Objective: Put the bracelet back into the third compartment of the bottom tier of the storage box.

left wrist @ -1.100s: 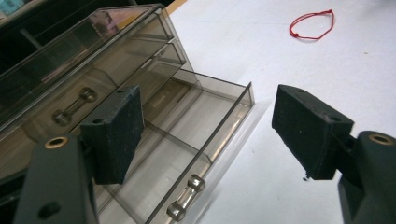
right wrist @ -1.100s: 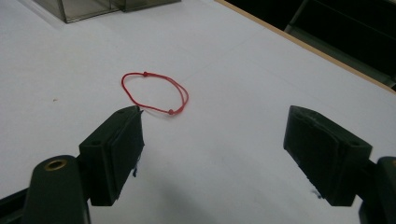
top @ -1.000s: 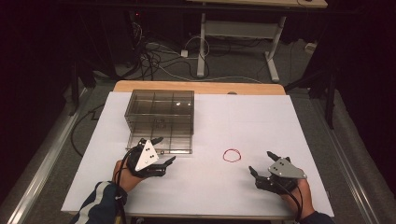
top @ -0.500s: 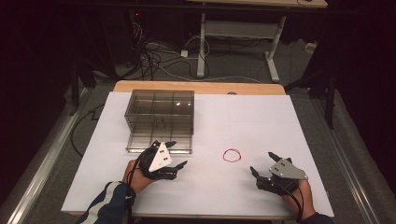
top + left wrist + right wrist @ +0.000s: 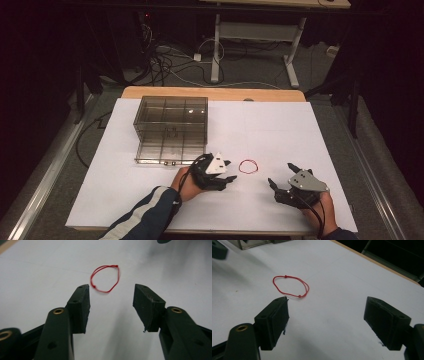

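Observation:
A thin red string loop (image 5: 248,166) lies flat on the white table cover (image 5: 280,130), between my two grippers. My left gripper (image 5: 231,170) sits just left of it, tips pointing at it. In the left gripper view the loop (image 5: 118,276) lies just beyond the left gripper (image 5: 111,290); its jaws have just been closing, stand partly apart, and nothing is between them. My right gripper (image 5: 280,173) rests to the loop's right, jaws wide. The right gripper view shows the loop (image 5: 294,278) ahead and left of the right gripper (image 5: 327,302), apart from it.
A clear plastic compartment box (image 5: 170,130) stands at the back left of the cover, its front edge close behind my left hand. A corner of the box (image 5: 254,243) appears in the right gripper view. The wooden table edge (image 5: 210,93) runs along the back.
My left gripper has slid right along the table from the box's front to the red loop, and its jaws have narrowed. The right gripper and the loop have stayed put.

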A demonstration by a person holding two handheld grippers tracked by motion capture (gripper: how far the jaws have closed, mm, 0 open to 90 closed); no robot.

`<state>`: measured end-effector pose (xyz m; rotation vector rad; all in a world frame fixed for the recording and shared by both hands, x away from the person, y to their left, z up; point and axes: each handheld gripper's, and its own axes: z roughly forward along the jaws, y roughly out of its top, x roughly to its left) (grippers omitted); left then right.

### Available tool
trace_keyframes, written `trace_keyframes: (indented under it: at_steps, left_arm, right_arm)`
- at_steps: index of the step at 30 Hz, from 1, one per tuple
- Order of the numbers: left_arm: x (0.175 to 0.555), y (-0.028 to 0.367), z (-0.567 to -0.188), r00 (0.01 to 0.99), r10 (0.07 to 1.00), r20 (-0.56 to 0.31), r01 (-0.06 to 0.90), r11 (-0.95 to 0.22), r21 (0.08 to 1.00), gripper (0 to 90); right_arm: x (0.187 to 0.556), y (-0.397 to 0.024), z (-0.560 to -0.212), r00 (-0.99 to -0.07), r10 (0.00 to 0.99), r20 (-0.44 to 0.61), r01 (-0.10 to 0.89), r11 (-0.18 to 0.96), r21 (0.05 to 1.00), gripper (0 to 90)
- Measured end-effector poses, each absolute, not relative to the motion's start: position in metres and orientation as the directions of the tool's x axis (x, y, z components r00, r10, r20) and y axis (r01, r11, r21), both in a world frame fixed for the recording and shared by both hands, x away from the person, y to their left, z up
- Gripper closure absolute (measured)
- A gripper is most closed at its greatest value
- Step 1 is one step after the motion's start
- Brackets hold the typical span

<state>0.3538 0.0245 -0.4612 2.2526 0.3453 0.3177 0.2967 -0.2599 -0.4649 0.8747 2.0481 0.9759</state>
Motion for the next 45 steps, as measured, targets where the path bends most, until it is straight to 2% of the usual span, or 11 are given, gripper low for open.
trace_keyframes:
  at_steps: [8, 14, 15, 16, 24, 31, 45]
  left_arm:
    - [0.372, -0.012, -0.473, 0.943, 0.328, 0.056, 0.180, -0.644, 0.743, 59.9]
    - [0.386, -0.024, -0.480, 0.933, 0.360, 0.017, 0.239, -0.651, 0.721, 67.0]
    - [0.386, -0.024, -0.480, 0.933, 0.360, 0.017, 0.239, -0.651, 0.721, 70.5]
    - [0.392, -0.026, -0.482, 0.932, 0.362, -0.012, 0.266, -0.660, 0.703, 70.7]
    - [0.395, -0.028, -0.482, 0.928, 0.372, -0.019, 0.281, -0.665, 0.692, 86.9]
    - [0.393, -0.027, -0.480, 0.939, 0.343, 0.013, 0.239, -0.678, 0.695, 87.5]
    - [0.372, -0.005, -0.466, 0.943, 0.329, 0.044, 0.177, -0.609, 0.773, 87.5]
  right_arm:
    - [0.296, -0.259, -0.466, -0.538, 0.789, -0.297, 0.269, 0.494, 0.827, 20.7]
    - [0.296, -0.259, -0.466, -0.546, 0.783, -0.298, 0.268, 0.501, 0.823, 20.8]
    - [0.296, -0.259, -0.466, -0.546, 0.783, -0.298, 0.268, 0.501, 0.823, 20.8]
    - [0.296, -0.258, -0.467, -0.547, 0.783, -0.295, 0.271, 0.499, 0.823, 20.8]
    - [0.296, -0.257, -0.467, -0.554, 0.777, -0.299, 0.269, 0.507, 0.819, 20.8]
    - [0.296, -0.257, -0.467, -0.553, 0.777, -0.300, 0.268, 0.507, 0.819, 20.8]
    - [0.296, -0.257, -0.467, -0.543, 0.782, -0.305, 0.263, 0.504, 0.823, 20.8]
